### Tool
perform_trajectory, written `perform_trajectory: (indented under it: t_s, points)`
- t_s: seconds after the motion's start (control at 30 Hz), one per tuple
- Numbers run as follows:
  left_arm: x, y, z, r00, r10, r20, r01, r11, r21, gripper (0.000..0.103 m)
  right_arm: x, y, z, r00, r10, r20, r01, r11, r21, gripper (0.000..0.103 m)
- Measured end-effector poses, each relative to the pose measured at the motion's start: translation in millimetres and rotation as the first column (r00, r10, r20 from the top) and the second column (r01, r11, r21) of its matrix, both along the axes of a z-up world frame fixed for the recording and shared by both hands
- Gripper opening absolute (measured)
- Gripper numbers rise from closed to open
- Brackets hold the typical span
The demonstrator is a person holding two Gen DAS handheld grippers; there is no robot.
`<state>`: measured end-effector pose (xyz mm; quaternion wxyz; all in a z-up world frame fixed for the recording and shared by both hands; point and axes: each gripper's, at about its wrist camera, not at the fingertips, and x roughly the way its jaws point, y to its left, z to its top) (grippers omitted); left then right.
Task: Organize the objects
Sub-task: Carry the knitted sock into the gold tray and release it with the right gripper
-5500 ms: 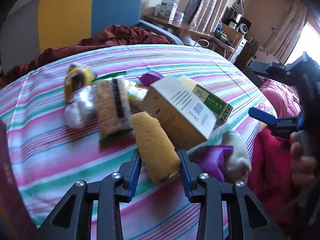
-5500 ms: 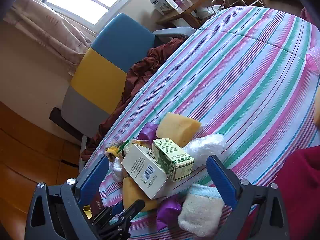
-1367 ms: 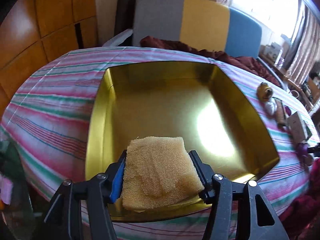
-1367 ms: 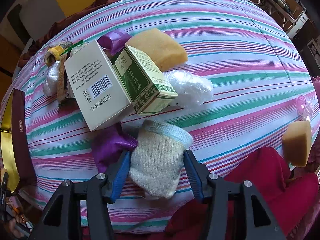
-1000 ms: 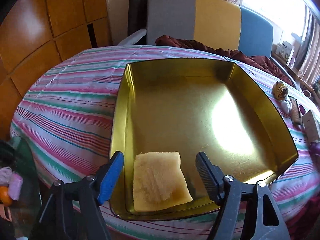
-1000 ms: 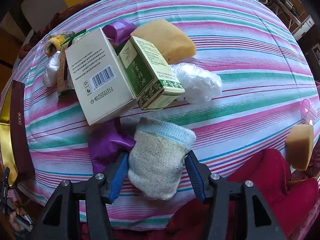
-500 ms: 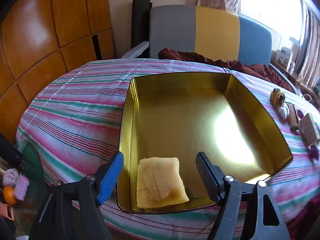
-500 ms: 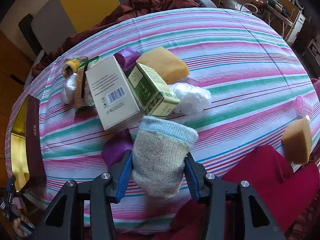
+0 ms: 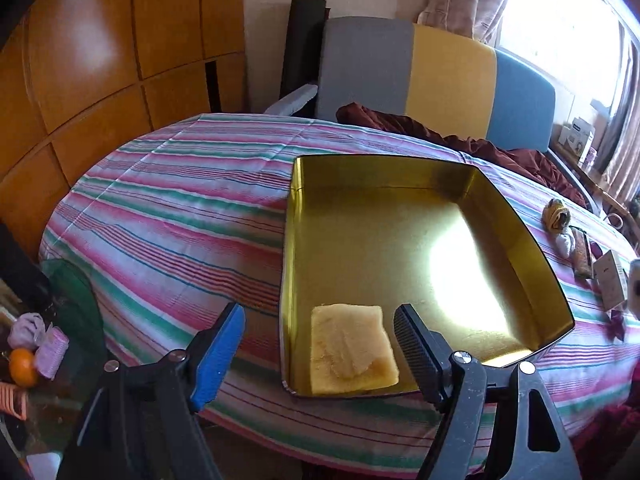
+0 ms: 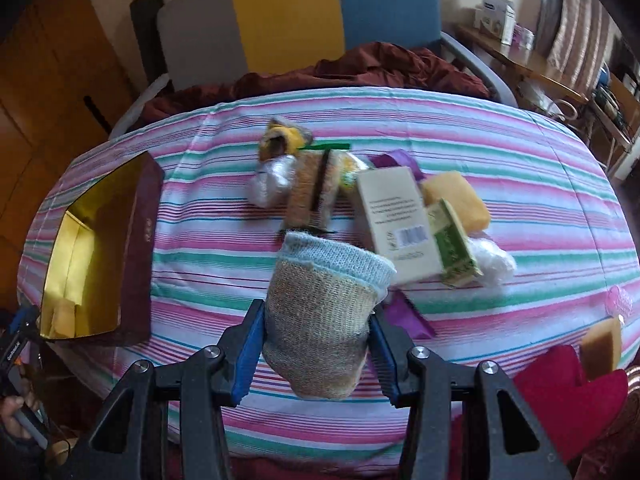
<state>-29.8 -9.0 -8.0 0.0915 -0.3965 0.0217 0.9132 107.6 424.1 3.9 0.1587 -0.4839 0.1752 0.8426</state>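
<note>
In the left wrist view a yellow sponge (image 9: pixel 352 350) lies in the near corner of the gold-lined box (image 9: pixel 516 220). My left gripper (image 9: pixel 320 340) is open and empty, held just above and in front of the box. In the right wrist view my right gripper (image 10: pixel 318 330) is shut on a knitted beige mitt with a blue cuff (image 10: pixel 324 312), lifted above the striped tablecloth. The gold box (image 10: pixel 136 248) stands at the far left of that view.
A pile lies mid-table: a white carton (image 10: pixel 394 218), a green carton (image 10: pixel 454 240), a yellow sponge (image 10: pixel 456 198), a clear bag (image 10: pixel 494 260), purple wrappers (image 10: pixel 408 318), a scrub pad (image 10: pixel 314 188). A second sponge (image 10: pixel 600 348) rests on red cloth at right. A chair (image 10: pixel 292 16) stands behind.
My left gripper let go of the sponge into the box and drew back, open. My right gripper closed on the mitt, lifted it off the table and swung left toward the box.
</note>
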Motion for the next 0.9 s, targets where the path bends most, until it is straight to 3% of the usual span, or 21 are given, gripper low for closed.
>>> perform_trajectory:
  t_s: [0.3,0.47,0.77,0.9]
  points:
    - [-0.2,-23.8,-2.6,0.998,0.067,0.015,-0.068,0.997,0.027,0.078,-83.3,-95.4,4.5,0.966,0.249,-0.072,-0.252,0.967,-0.043,0.049]
    - [-3.5,-31.5,-5.5,0.996,0.09,0.019,-0.091,0.995,0.043,0.078,-114.5,-139.6,-1.3,0.939,0.333,-0.084,-0.339,0.939,-0.059,0.049]
    - [-9.2,-43.9,-7.9,0.988,0.151,0.031,-0.153,0.986,0.072,0.081,-162.5,-205.3,-43.7,0.908,0.414,-0.058,-0.418,0.891,-0.179,0.049]
    - [-8.6,-43.5,-7.9,0.987,0.157,0.022,-0.158,0.985,0.066,0.085,-180.2,-243.5,-69.4,0.877,0.48,-0.009,-0.473,0.859,-0.197,0.05]
